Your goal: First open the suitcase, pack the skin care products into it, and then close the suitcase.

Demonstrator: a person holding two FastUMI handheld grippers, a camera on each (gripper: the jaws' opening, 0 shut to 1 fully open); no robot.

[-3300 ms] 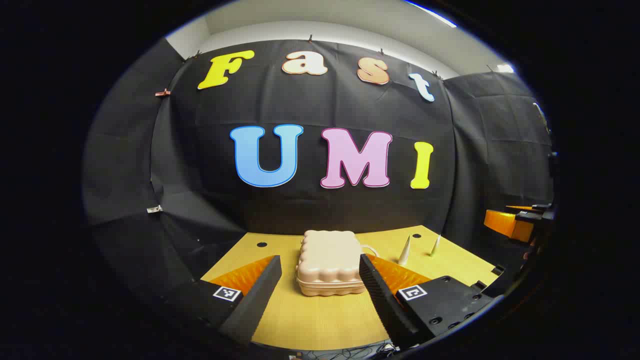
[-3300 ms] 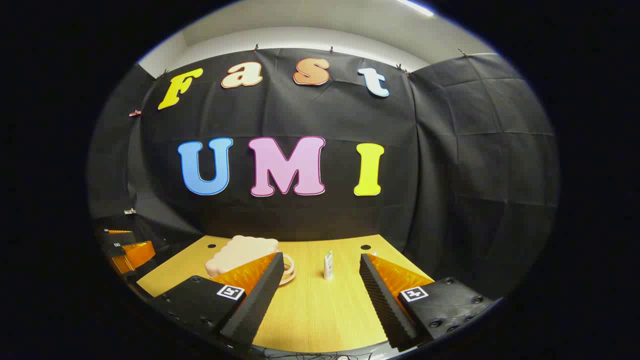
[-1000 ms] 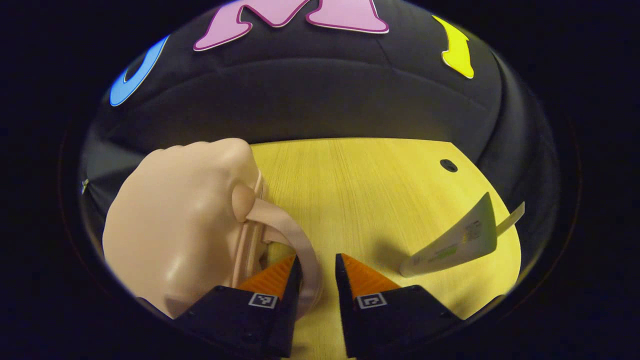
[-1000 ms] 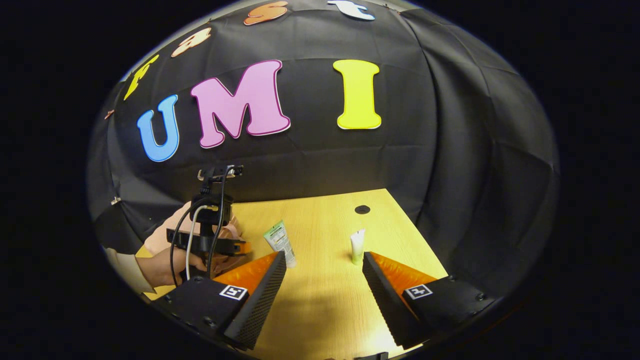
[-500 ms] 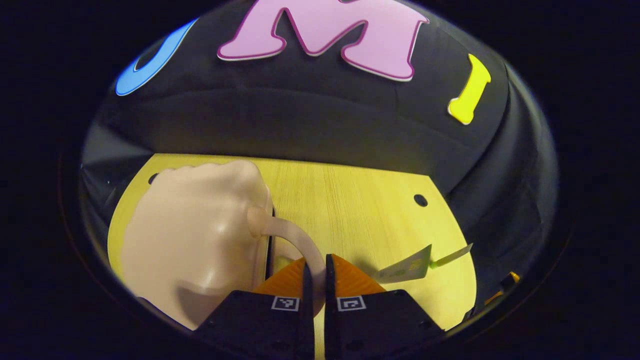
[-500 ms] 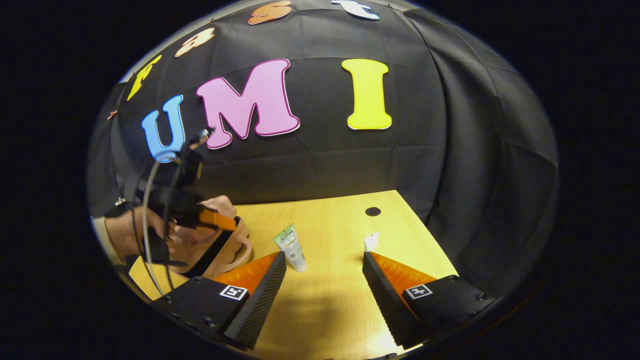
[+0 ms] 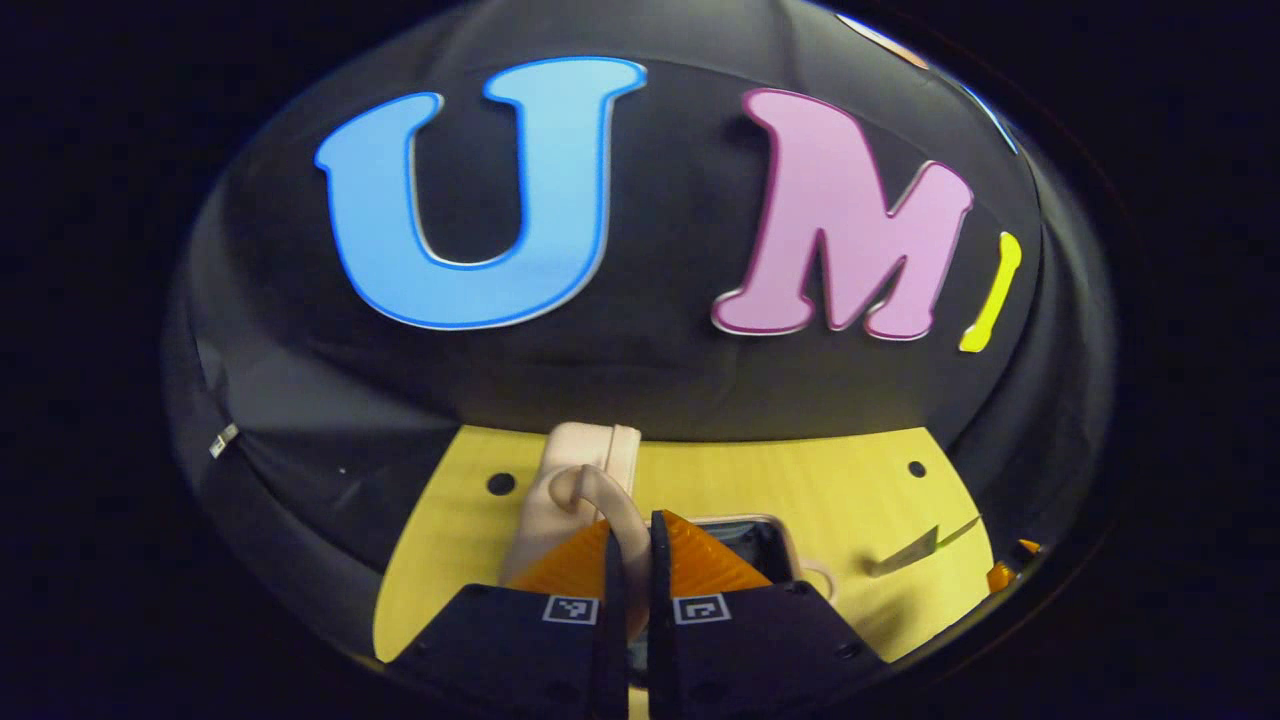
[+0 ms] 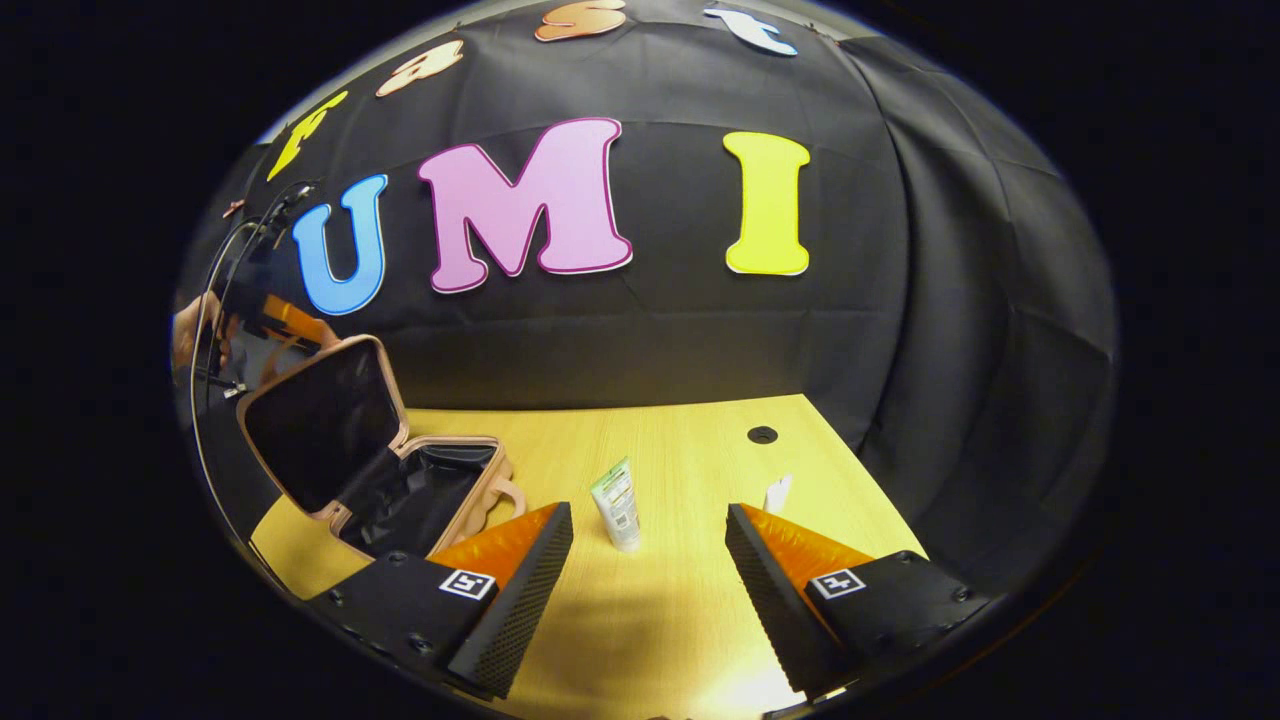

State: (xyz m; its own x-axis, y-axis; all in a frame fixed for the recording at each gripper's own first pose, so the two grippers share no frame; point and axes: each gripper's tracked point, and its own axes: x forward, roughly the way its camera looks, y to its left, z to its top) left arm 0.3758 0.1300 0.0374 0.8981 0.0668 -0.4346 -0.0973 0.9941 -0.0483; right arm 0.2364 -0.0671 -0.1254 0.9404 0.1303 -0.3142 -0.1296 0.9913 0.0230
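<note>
Pink suitcase lid [image 8: 318, 420] upright — handle [image 7: 612, 508] pinched in raised left hand-held gripper [image 7: 629, 560] — right hand-held gripper [image 8: 648, 575] spread

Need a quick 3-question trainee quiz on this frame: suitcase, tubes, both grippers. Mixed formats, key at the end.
1. True or false: the suitcase lies shut on the table.
2. Multiple choice: the left gripper is A) open above the table, B) shut on the lid handle, C) shut on a tube.
3. Fill in: the green-capped tube stands between the open suitcase and the ____ tube.

Key
1. False: the lid is raised and the dark lining shows.
2. B.
3. White. The right gripper is open over the table and holds nothing.
</note>
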